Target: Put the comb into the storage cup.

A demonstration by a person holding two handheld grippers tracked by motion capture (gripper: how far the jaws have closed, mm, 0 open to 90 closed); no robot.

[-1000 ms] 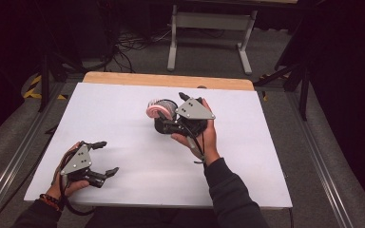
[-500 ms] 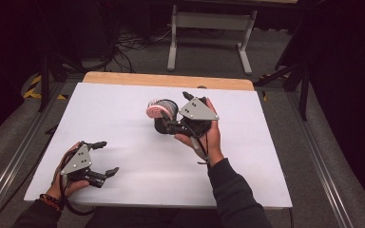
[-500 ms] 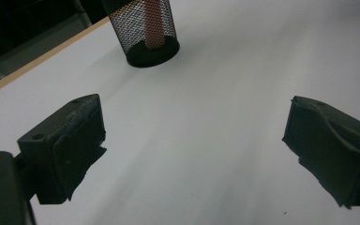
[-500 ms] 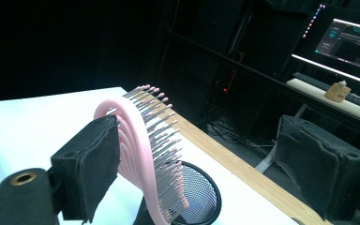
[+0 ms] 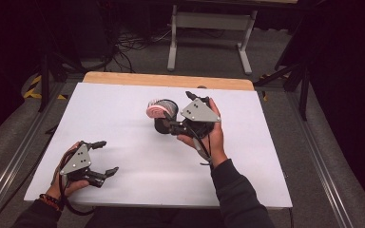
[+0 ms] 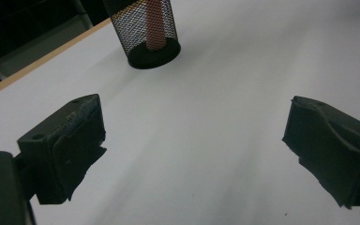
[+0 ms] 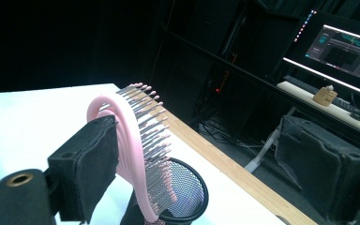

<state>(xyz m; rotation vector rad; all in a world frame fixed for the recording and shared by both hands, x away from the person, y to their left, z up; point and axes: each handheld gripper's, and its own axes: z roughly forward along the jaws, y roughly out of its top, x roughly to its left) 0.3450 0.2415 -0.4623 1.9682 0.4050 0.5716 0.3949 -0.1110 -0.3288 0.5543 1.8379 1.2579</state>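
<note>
Pink hairbrush bristles clear in right gripper view.

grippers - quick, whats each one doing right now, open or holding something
Left gripper: open, nothing between its jaws.
Right gripper: open beside the pink hairbrush in the mesh cup, not gripping it.

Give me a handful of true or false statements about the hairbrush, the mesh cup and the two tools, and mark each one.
1. The pink hairbrush stands handle-down in the black mesh cup. True.
2. The right tool is clamped on the brush. False: its jaws stand wide apart, one beside the brush head.
3. The left tool is open with nothing between its jaws. True.
4. The mesh cup lies tipped on its side. False: it stands upright on the white table.
5. The left tool is touching the cup. False: it is well apart, near the table's front edge.
</note>
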